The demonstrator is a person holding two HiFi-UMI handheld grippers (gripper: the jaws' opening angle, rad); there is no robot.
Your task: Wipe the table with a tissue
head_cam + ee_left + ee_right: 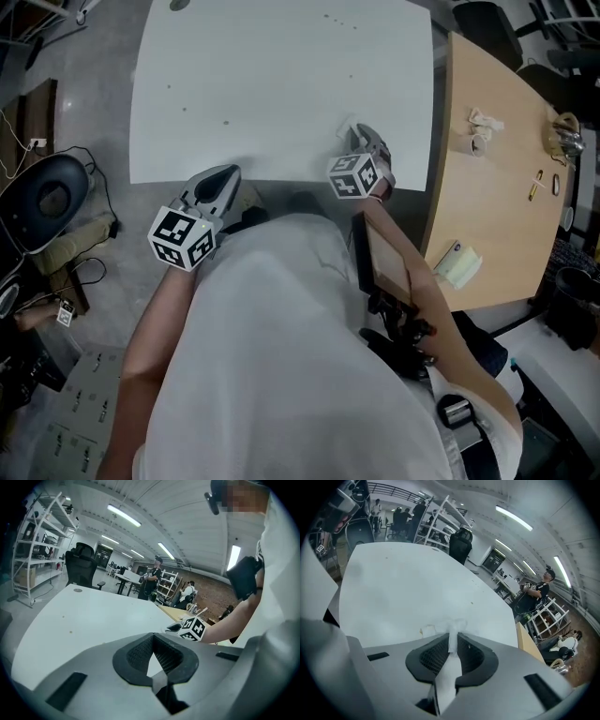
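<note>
Tissue [451,641] is pinched in the right gripper [364,139], whose jaws are clenched on a thin folded strip of it; a crumpled tuft sticks out past the tips. That tuft sits at the near right corner of the white table [281,75] and seems to touch its surface, though the contact itself is hard to make out. The left gripper [223,178] hangs over the near edge of the white table, left of its middle, with jaws drawn together and nothing between them.

By my reading the task is at its opening step: the tissue has reached the white table, but most of the top is unswept. A few small dark specks [226,122] lie further in on the white table, toward its left half and far side, and a faint pale mark [425,630] lies just beside the tuft.

The next move likely calls for pressing the tuft down flat and dragging it across the white table toward those specks, wrist tilted so tissue rather than jaw tips meets the top. The grip is narrow, so steady pressure matters or the strip may slip or tear
</note>
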